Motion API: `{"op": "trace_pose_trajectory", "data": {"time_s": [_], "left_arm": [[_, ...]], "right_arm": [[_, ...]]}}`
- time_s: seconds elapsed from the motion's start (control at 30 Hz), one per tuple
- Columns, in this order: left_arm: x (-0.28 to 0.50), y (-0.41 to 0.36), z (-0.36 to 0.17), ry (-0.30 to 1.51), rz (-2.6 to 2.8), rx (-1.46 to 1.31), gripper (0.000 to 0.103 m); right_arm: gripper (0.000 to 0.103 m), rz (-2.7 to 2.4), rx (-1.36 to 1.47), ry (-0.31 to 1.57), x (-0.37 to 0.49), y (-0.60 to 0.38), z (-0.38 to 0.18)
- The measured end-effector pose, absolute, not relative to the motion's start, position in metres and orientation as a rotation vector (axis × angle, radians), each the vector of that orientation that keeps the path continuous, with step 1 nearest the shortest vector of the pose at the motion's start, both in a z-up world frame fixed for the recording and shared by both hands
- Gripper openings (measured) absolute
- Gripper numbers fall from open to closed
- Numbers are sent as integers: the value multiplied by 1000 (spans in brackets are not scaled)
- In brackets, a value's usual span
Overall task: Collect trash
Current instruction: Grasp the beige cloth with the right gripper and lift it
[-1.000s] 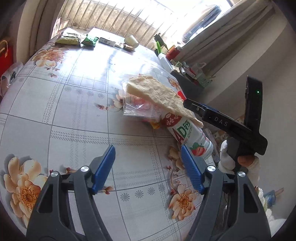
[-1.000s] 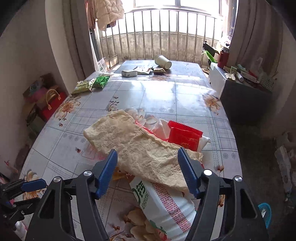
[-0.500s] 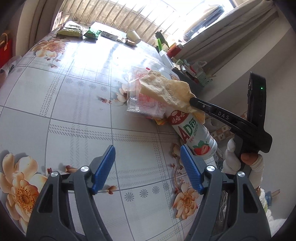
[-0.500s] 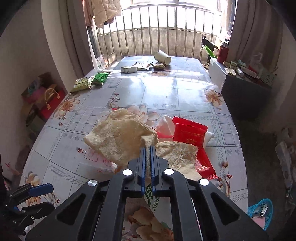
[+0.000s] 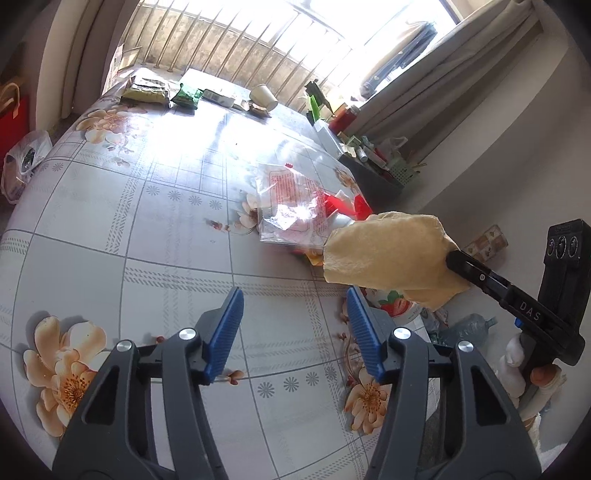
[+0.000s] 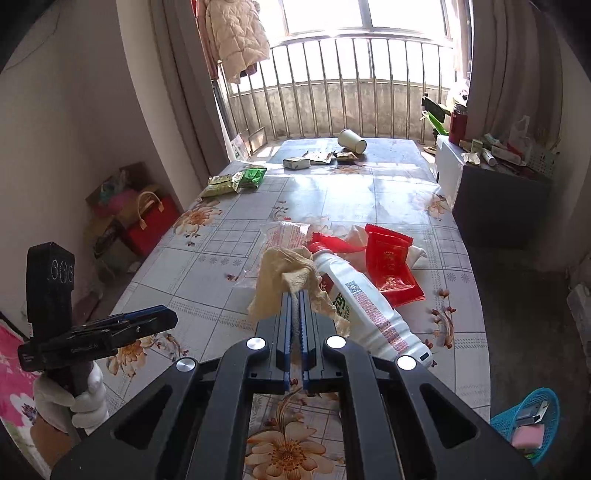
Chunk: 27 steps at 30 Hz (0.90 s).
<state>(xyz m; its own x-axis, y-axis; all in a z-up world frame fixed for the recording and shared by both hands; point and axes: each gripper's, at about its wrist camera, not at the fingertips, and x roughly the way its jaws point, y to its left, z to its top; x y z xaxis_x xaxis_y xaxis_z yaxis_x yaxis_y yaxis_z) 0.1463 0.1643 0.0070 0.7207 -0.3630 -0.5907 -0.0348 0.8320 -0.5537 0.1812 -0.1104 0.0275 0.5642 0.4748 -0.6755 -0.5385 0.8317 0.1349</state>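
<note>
A lived-in home, a room that opens onto a balcony. A long table under a glossy floral tablecloth (image 6: 229,236) fills the middle. At twelve o'clock a barred metal window railing (image 6: 332,88); at eleven a beige quilted jacket (image 6: 236,33) hangs drying. Grey curtains (image 6: 517,74) at two, a red tote bag (image 6: 151,225) on the floor at nine.

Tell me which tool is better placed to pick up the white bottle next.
Left. The left tool holds nothing, its jaws closing on air just short of the white bottle on the table. The right tool is shut on the yellow crumpled paper, so it is busy.
</note>
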Motion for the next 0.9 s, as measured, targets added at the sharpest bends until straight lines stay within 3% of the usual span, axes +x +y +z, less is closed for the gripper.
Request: {"op": "trace_pose_trajectory", "data": {"time_s": [0.17,0.5,0.57,0.63,0.67,0.9], "left_arm": [[141,163,13,739,-230,-550,38],[143,137,-6,835,-285,-514,30],[141,138,-11,848,-278,-516,30],[139,143,-12,848,-263,-515,30],[138,146,-12,846,-254,-517,30],[138,162,-11,855,-197,-528,31]], "right_arm": [[4,605,-84,814,145,-127,14],[6,576,189,1073,141,-141,-70],[16,573,264,1109,142,-144,-81],[57,558,301,1095,140,-143,-82],[63,553,305,1077,139,-141,-81],[64,461,43,1007,129,-89,-90]]}}
